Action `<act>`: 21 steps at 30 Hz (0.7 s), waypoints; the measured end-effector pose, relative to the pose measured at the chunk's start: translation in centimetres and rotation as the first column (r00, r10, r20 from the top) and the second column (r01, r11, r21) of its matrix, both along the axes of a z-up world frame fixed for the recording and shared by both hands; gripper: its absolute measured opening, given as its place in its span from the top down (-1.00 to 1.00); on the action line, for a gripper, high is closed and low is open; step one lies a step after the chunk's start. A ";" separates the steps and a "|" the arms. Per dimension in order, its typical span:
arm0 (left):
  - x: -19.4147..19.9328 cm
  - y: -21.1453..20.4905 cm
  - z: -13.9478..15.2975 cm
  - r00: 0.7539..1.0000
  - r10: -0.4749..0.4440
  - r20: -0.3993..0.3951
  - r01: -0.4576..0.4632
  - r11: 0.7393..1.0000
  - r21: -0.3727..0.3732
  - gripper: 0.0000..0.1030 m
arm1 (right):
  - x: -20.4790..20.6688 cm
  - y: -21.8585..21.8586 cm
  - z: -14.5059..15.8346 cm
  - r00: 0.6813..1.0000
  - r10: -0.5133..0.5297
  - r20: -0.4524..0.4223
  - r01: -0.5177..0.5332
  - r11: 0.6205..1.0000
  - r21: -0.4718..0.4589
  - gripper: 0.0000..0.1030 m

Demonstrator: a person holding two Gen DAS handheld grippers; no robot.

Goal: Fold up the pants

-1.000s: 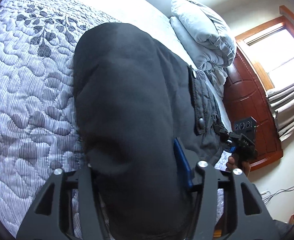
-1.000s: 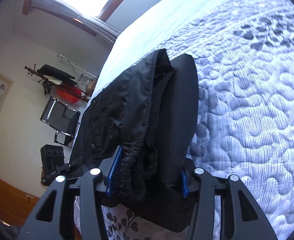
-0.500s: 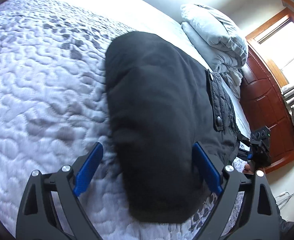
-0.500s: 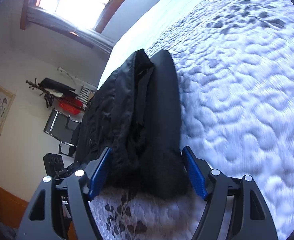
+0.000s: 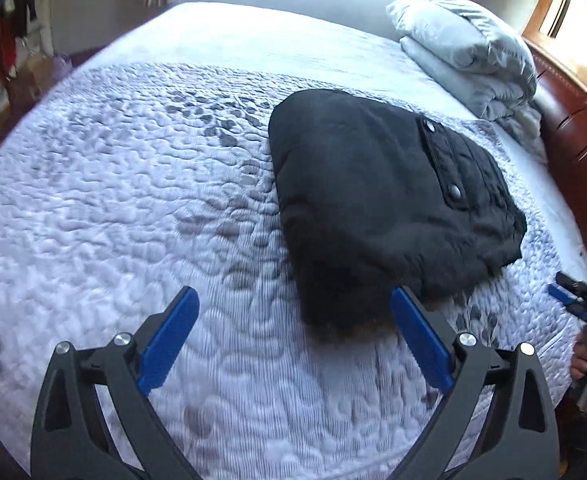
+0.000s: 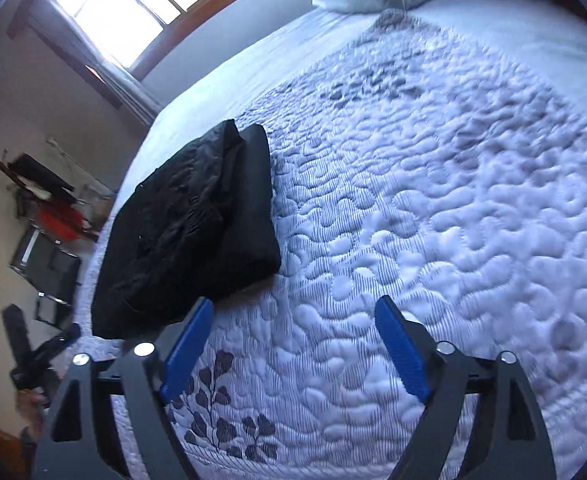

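Near the bed's (image 5: pixel 93 240) front edge lie the folded black pants (image 5: pixel 373 208), long axis running away from us; our left gripper (image 5: pixel 293 336) sits nearer, our right gripper (image 6: pixel 293 344) beside them, both jaws opening with nothing between

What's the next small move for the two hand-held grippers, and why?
Probably lift both clear and stop. The black pants lie on the quilted bed as a compact folded bundle, stacked layers visible at the side. The left hand-held gripper and the right hand-held gripper are opening, with only quilt between the pads. No loose leg shows, so another fold looks unnecessary.
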State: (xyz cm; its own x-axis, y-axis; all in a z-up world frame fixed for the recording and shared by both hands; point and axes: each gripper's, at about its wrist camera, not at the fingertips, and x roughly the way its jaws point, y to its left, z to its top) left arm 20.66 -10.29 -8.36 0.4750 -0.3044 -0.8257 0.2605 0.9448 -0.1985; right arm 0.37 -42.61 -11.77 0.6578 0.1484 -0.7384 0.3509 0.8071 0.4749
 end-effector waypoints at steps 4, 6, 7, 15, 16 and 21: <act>-2.4 -0.4 1.4 1.000 0.012 0.006 -0.012 1.000 0.027 -0.88 | -1.5 2.8 2.3 0.999 -0.038 -0.012 0.037 0.994 -0.100 -0.72; -3.8 -0.7 2.3 1.000 0.016 0.006 -0.016 1.000 0.025 -0.88 | -2.0 4.5 3.7 0.999 -0.049 -0.017 0.046 0.989 -0.143 -0.78; -4.1 -0.9 2.6 1.000 0.021 0.004 -0.021 0.999 0.029 -0.88 | -2.1 5.1 4.3 0.998 -0.052 -0.016 0.049 0.986 -0.159 -0.80; -8.2 -2.2 6.2 0.997 -0.014 0.072 0.009 0.998 0.065 -0.88 | -3.2 9.9 8.0 0.999 -0.027 -0.030 0.018 0.962 -0.272 -0.84; -8.5 -2.3 6.5 0.997 -0.017 0.080 0.011 0.997 0.075 -0.88 | -3.4 10.7 8.3 0.999 -0.017 -0.035 0.006 0.956 -0.295 -0.84; -9.7 -3.0 7.9 0.995 -0.029 0.099 0.022 0.997 0.078 -0.89 | -4.2 12.7 9.7 0.999 0.000 -0.040 -0.014 0.938 -0.345 -0.84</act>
State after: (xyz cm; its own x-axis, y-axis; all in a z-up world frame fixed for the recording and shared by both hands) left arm 10.98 -13.24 -0.47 0.5495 -0.2550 -0.7957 0.2996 0.9491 -0.0972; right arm -3.83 -29.93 -2.08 0.6277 -0.1161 -0.7698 0.3574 0.9214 0.1525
